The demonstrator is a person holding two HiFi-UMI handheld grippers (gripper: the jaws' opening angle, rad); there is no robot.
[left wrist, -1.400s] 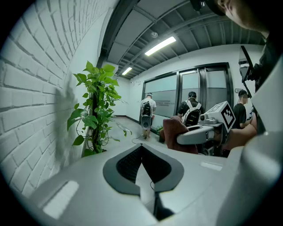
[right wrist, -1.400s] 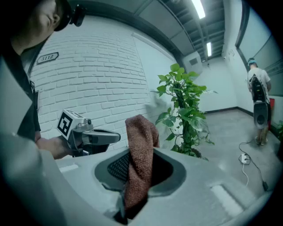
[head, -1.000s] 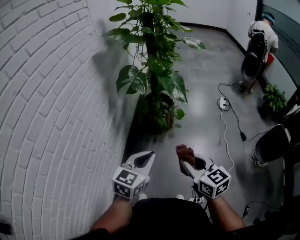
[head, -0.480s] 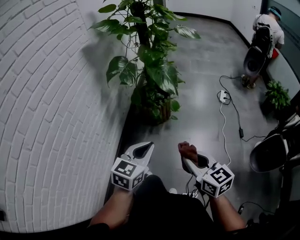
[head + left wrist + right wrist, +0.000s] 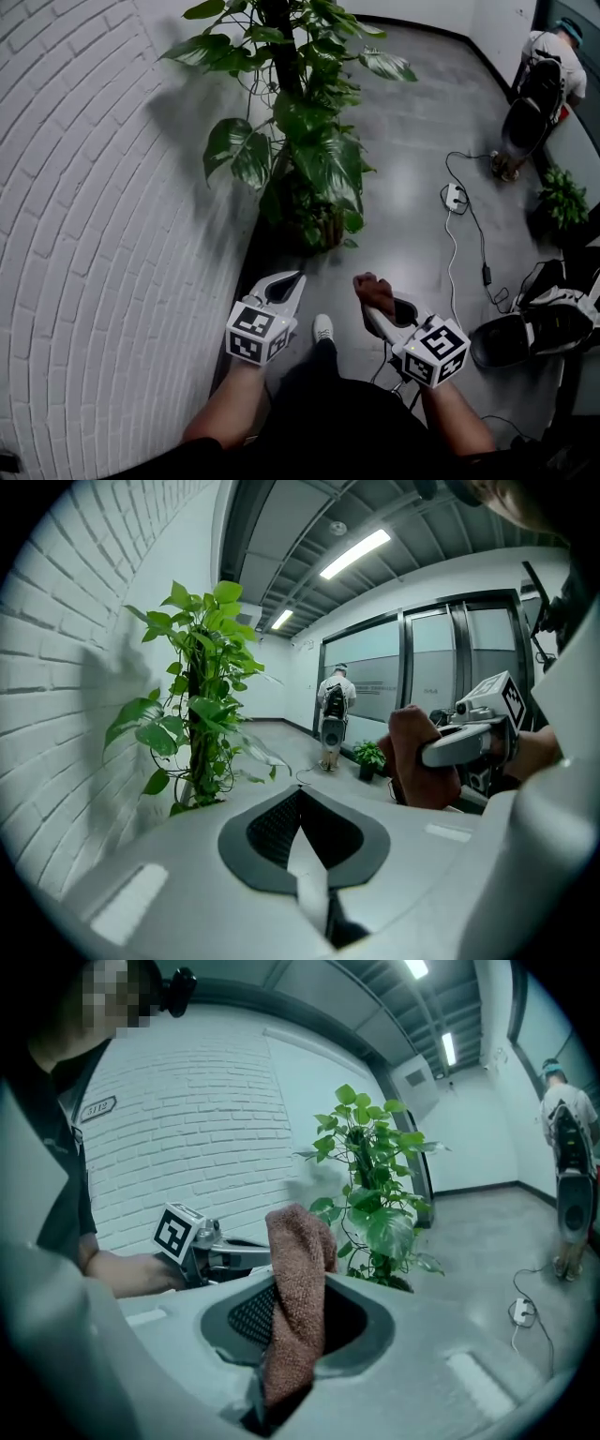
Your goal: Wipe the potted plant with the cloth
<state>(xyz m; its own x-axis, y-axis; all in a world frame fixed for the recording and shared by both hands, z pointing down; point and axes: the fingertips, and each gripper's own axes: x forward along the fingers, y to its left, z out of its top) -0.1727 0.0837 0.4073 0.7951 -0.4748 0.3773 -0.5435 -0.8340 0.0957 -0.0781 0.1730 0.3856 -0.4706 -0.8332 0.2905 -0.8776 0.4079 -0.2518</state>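
Potted plant [image 5: 328, 167] top beyond upper edge

Office-type corridor or lobby is indicated: a white-painted brick wall [image 5: 103, 187] is met by a polished grey floor [image 5: 422, 122], and an open ceiling [image 5: 281, 527] with strip lights [image 5: 354, 553] is seen above dark-framed glass partitions [image 5: 431, 696]. A tall potted plant [image 5: 309, 141] is set against the wall, and a smaller plant [image 5: 562, 199] by the glazing. A power strip [image 5: 455, 197] with its cable [image 5: 453, 272] is laid out on the floor, and a person [image 5: 544, 75] with a backpack is seen at the far end.
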